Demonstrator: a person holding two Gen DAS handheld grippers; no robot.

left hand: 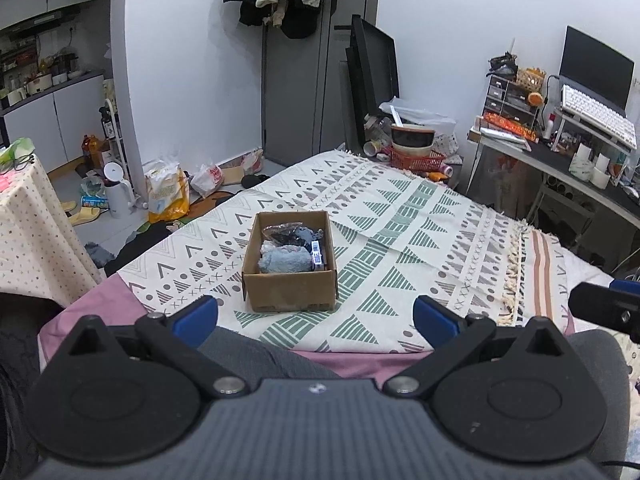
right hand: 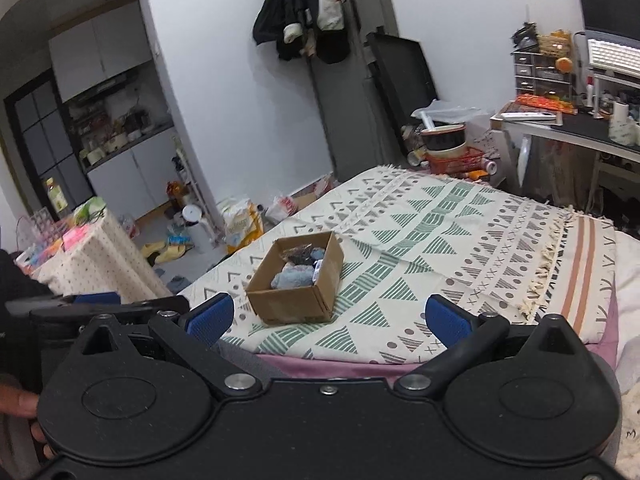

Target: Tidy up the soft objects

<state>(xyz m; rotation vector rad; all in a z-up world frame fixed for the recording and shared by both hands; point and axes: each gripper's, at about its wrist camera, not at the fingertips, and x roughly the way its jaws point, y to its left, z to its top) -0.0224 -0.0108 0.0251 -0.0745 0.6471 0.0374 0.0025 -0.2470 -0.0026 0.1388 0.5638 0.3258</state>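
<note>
Patterned bedspread (left hand: pixel 400 216) carries a cardboard box (left hand: pixel 290 290) in cluttered bedroom.

A: Left wrist camera sits low at the bed's near edge, facing far across the patterned blanket (left hand: pixel 400 216).

B: Right wrist camera, just right, shares that cardboard box (right hand: pixel 294 280).

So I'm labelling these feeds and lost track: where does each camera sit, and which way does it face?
Left wrist: rides on the left claw, facing forward over the bed to the cardboard box; its open blue fingers and the right claw's tip show.
Right wrist: rides on the right claw, facing the same box from further right; the left claw and a hand show.
Both share box, patterned blanket, hanging coats.
</note>
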